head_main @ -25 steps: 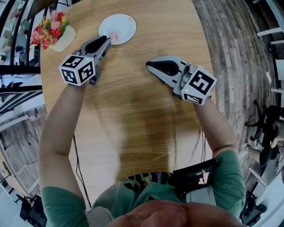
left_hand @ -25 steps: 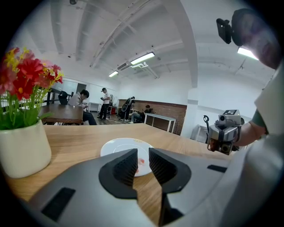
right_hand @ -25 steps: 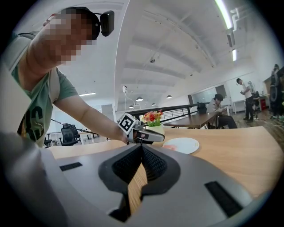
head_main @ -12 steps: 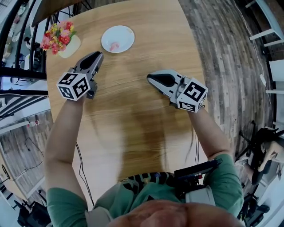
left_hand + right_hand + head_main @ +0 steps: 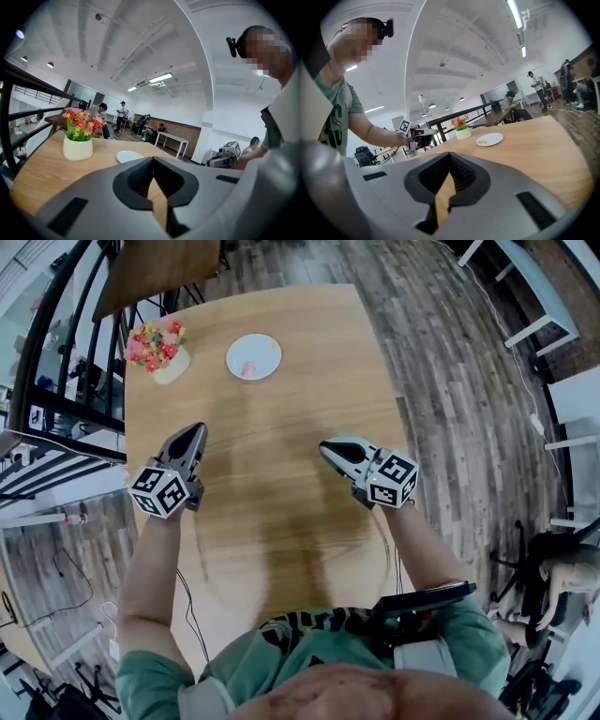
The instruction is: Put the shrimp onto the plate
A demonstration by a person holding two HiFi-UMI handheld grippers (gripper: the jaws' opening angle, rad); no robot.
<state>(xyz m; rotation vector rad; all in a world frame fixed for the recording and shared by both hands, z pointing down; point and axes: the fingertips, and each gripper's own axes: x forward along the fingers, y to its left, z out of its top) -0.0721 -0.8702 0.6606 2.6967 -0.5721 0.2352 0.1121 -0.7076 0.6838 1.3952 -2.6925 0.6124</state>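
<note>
**Shrimp left on plate as both grippers drawn back**

The shrimp (image 5: 247, 367) was seen lying on the white plate (image 5: 263, 349) at the far end of the wooden table (image 5: 281, 512), just right of a pot of flowers (image 5: 161, 351). Within the last second the left gripper (image 5: 194, 431), which had been held at the plate's near edge, was drawn back to the near left. The right gripper (image 5: 326, 445) was drawn back with it, and both were left well apart from the plate. Both pairs of jaws were pressed tip to tip, with nothing held between them; only bare tabletop was shown through the gap behind the tips. The placement was judged complete, with no further move called for. In the left gripper view the plate was seen edge-on and partly cut off by the gripper's body, so the shrimp was hidden there. In the right gripper view it was reduced to a pink smudge, too small for its shape to be made out.
</note>
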